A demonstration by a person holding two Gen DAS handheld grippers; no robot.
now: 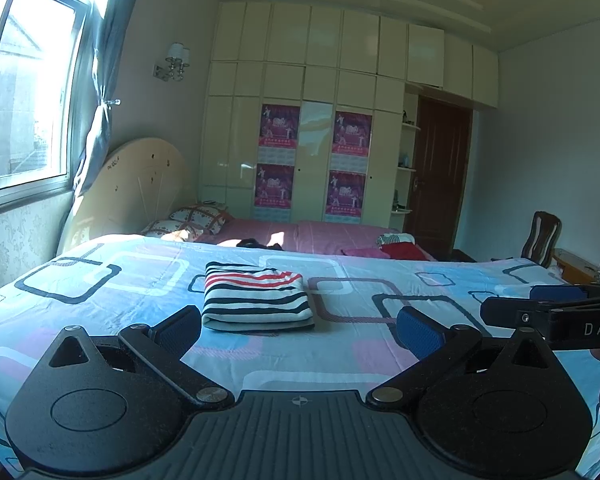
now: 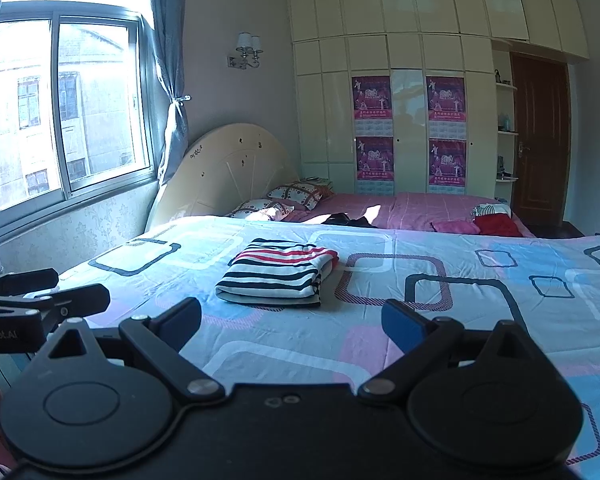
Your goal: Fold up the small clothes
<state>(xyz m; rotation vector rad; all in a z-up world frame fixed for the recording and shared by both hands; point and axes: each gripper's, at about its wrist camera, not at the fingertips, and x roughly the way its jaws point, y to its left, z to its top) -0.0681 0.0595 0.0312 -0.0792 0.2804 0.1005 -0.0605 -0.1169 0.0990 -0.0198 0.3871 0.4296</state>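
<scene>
A folded striped garment point(image 1: 256, 296), white with black and red bands, lies flat on the patterned blue-and-pink bedspread point(image 1: 100, 272). My left gripper point(image 1: 300, 330) hovers open just in front of it, nothing between its blue pads. The right wrist view shows the same folded garment point(image 2: 278, 274) a little farther off, with my right gripper point(image 2: 292, 322) open and empty above the bedspread point(image 2: 480, 300). The right gripper's fingers point(image 1: 556, 300) reach in at the left wrist view's right edge, and the left gripper's fingers point(image 2: 44, 296) show at the right wrist view's left edge.
A second bed with a pink sheet point(image 2: 412, 208) lies beyond, carrying pillows point(image 2: 296, 196), a dark item point(image 2: 348, 222) and a red and striped pile of clothes point(image 2: 496, 218). A window point(image 2: 60, 112) fills the left wall; wardrobes point(image 2: 400, 80) and a brown door point(image 2: 540, 140) stand behind.
</scene>
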